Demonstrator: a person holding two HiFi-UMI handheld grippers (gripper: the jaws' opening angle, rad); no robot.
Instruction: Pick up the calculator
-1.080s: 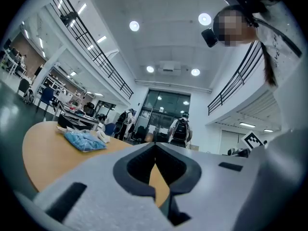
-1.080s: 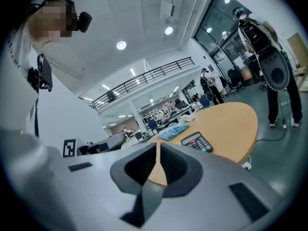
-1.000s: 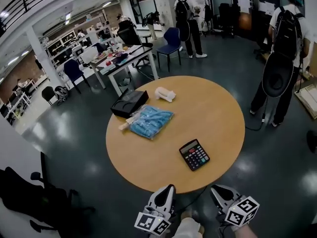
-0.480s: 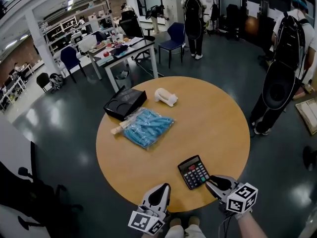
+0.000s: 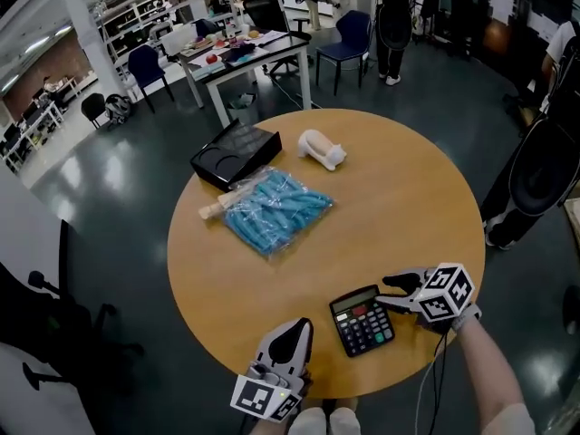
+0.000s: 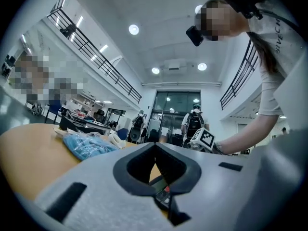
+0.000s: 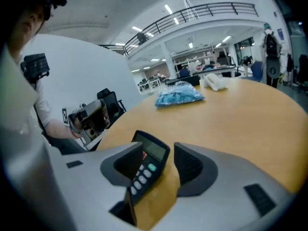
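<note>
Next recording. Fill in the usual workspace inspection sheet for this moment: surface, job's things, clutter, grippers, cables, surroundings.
Surface: round wooden table, bare on its right half.
Job's things: calculator lies flat, keys up, near the table's near edge.
Clutter: black box, bag of blue items and a small white object on the far left part.
Grippers: right gripper has its jaws opening, with the calculator's end between them and the pads not pressing; left gripper is shut and empty, at the table edge.
Cables: thin cable hangs below the right gripper.
Surroundings: open hall with desks, blue chair, person with backpack.
</note>
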